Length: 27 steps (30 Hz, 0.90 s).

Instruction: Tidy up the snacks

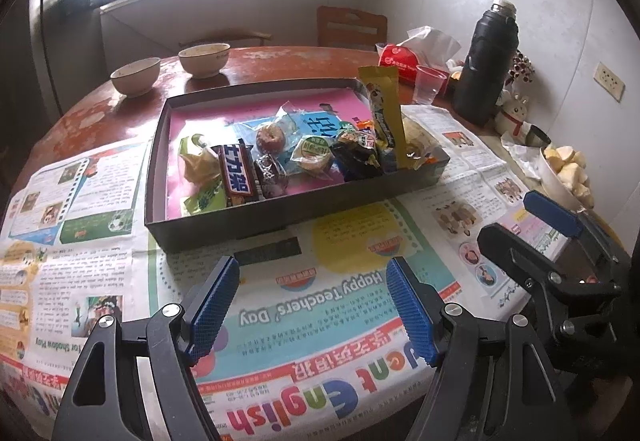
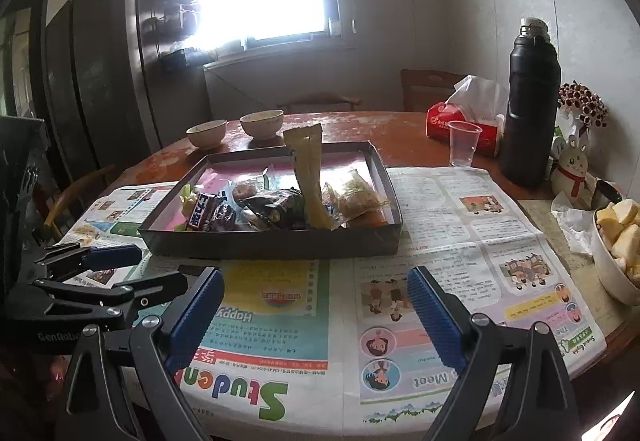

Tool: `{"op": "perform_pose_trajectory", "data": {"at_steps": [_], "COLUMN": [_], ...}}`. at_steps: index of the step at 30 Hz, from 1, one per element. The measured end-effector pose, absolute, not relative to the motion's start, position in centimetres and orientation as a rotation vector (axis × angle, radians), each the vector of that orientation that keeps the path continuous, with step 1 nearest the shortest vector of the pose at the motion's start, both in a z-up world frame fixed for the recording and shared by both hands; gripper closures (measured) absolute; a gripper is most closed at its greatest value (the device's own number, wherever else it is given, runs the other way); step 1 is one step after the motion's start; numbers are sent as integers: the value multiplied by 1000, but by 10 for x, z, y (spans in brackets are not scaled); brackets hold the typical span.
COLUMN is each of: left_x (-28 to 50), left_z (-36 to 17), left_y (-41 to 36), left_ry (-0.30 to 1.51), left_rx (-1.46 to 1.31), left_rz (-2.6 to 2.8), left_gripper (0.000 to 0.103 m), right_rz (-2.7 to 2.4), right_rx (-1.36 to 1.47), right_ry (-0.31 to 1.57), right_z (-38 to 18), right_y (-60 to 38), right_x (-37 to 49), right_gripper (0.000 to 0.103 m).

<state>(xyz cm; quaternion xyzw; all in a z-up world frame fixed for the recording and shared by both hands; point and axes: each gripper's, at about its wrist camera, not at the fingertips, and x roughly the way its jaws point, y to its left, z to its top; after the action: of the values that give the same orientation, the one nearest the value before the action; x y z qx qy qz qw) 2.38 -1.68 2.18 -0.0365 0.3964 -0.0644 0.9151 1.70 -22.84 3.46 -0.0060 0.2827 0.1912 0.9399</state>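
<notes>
Two grippers hang over the near edge of a round wooden table [image 1: 280,57] spread with newspaper [image 1: 320,305]. The left gripper [image 1: 312,305] has its blue pads [image 1: 212,305] set apart with only the printed page showing between them. The right gripper [image 2: 316,317] stands wider, its jaws spread and nothing between them either; it shows at the right edge of the left wrist view, just beside the left one.

Farther in, a shallow dark tray [image 1: 280,217] with a pink lining rests on the newspaper. The snacks [image 1: 280,157] lie piled along its near side: a dark chocolate bar [image 1: 238,177] toward the left, a green and yellow packet [image 1: 198,161] beside it, small round wrapped sweets in the middle, and a long yellow packet [image 1: 386,113] standing tilted against the right end. Both grippers are well apart from the tray.

Two bowls [image 1: 168,69] sit at the far left of the table. At the far right stand a red tissue pack [image 1: 400,61], a clear plastic cup [image 1: 430,83] and a tall black flask [image 1: 488,61]. A white bowl of cut fruit [image 2: 618,237] is at the right edge.
</notes>
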Motion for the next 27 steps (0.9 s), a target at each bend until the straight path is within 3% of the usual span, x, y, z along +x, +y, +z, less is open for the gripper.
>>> {"op": "perform_pose_trajectory", "data": {"at_steps": [27], "left_x": [7], "left_z": [22], "left_y": [-10], "left_ry": [807], "left_rx": [-75], "left_rz": [-100], "left_gripper": [26], "right_rz": [371], "right_rx": [-36], "right_ry": [574], "right_z": [37], "right_y": [-226], "right_x": [7], "right_gripper": [9]}}
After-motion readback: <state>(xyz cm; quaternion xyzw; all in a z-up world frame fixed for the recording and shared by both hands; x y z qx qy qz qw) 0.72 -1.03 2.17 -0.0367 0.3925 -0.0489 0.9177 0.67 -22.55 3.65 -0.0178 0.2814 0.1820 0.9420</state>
